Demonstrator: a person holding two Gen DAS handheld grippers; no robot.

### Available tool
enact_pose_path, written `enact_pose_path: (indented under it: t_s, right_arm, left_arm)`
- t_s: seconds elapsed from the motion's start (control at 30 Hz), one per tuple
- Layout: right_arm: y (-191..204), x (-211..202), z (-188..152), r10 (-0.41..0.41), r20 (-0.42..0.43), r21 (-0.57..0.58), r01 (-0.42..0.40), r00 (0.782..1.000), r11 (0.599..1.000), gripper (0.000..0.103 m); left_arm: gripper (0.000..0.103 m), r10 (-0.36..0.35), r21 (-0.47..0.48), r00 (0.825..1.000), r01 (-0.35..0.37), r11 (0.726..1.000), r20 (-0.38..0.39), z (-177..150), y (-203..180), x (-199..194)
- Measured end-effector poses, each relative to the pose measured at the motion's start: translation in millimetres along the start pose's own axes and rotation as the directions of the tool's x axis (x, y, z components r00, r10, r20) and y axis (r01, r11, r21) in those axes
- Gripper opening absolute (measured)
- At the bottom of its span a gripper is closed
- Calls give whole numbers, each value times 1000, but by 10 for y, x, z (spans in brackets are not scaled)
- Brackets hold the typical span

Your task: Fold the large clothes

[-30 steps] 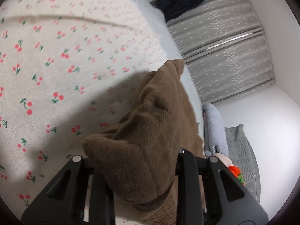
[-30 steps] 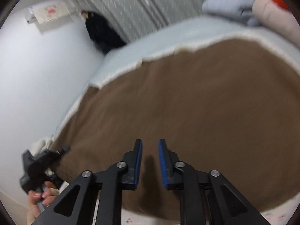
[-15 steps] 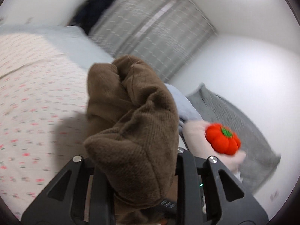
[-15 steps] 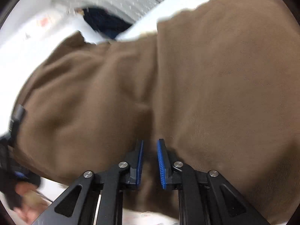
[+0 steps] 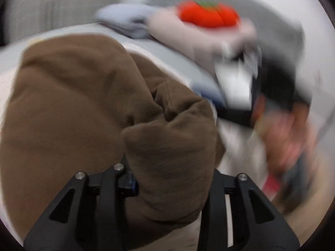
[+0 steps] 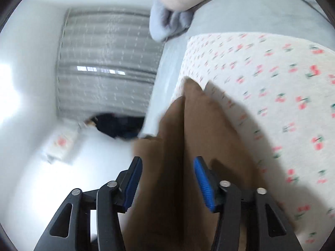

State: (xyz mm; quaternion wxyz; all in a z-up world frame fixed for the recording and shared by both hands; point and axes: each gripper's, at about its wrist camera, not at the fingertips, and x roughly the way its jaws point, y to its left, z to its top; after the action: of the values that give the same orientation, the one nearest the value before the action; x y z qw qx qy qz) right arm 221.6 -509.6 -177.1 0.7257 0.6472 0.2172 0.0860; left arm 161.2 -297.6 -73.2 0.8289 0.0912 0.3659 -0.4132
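A large brown fleece garment hangs gathered between two handheld tools above a bed. In the left wrist view, a thick bunched wad of it fills the left tool, whose fingers are clenched on the cloth; the rest of the garment drapes away to the left and upward, over the bed. In the right wrist view, a folded strip of the same brown cloth runs through the right tool. The blue pads sit either side of it with a gap showing, so whether this tool is gripping or merely straddling the cloth cannot be told.

The strip's long axis runs away from the right tool, its pointed tip aimed toward the far edge of the cherry-print bedsheet, where a pale grey sheet begins.

Likely risks: if the right tool is loose, the strip could slide out and the fold collapse. The left tool holds a wad rather than a clean edge, so layers could land uneven or twisted. Both views are blurred by motion, suggesting a fast swing that could fling cloth off line.

Beyond the garment, near the bed's head end, lie a pinkish cushion with an orange plush pumpkin and a bluish cloth. Grey curtains hang behind.
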Motion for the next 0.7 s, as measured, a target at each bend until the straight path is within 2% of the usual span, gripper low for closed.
enact_pose_path:
  t_s: [0.03,0.1,0.17,0.23,0.37,0.4,0.47,0.5,0.57,0.6,0.67,0.7]
  right_arm:
    - [-70,1,62,27,-4,25,-26,1000,999,59]
    - [-103,58,65,42,-14,43,-42,999,998,60]
    - [-76,88,26,30,-33,23,-29,999,999,61]
    - [-5,-37,-53,6,-55,-22,-7,998,1000,62]
    - [279,-51,-227,-9,-105,-89,-1,994,996,75]
    - [423,-79,-330,-29,-138,-145,8,990,989,79]
    - [503,-79,-374,-52,-157,-186,22,986,982,83]
    - [616,9,-416,-110,-173,-257,63,979,964,83]
    - [692,153,-418,-196,-177,-318,133,965,939,84]
    - [717,242,-403,-239,-181,-334,169,954,927,84]
    - [726,460,-384,-304,-222,-346,217,926,913,85]
    - [729,576,-371,-325,-243,-349,230,914,909,85]
  left_arm:
    - [38,11,62,1000,-11,998,-1,-61,-63,25]
    - [49,9,98,1000,-9,995,2,-58,-127,-51]
    - [68,-56,80,998,55,995,4,-2,-147,-205]
    - [70,-79,78,997,78,994,10,38,-152,-396]
    - [72,-116,80,993,113,990,37,26,-27,-815]
    - [73,-132,66,989,127,990,72,8,53,-969]
    - [82,-145,21,978,144,989,150,-72,282,-1204]
    - [84,-147,-19,969,153,988,200,-124,448,-1348]
    - [85,-95,-100,965,122,987,243,-117,740,-1447]
    - [85,-24,-163,969,66,984,247,-144,929,-1480]
    - [85,57,-260,971,5,966,233,-221,1209,-1462]
    - [85,80,-321,975,-9,947,209,-270,1383,-1415]
